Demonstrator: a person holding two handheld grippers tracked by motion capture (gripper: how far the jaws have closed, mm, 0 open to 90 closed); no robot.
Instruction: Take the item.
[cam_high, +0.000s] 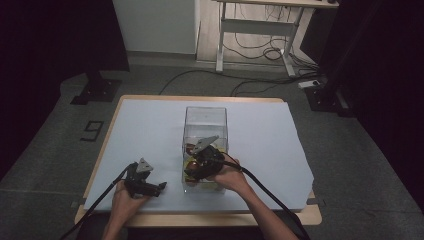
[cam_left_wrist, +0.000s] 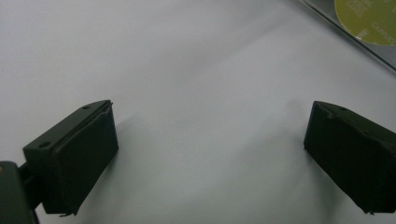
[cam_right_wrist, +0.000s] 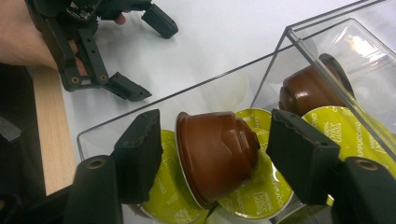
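brown capsule (cam_right_wrist: 215, 154) lies on its side between the right tongs (cam_right_wrist: 212, 151), untouched.

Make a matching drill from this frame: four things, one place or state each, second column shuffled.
Things
1. left gripper
2. right gripper
3. brown capsule
4. clear box

Places or states
A. lies on its side between two black jaws
B. jaws wide apart over bare white sheet
C. stands mid-table, holding capsules
D. reaches down into the box

Pairs: 1-B, 2-D, 3-A, 4-C
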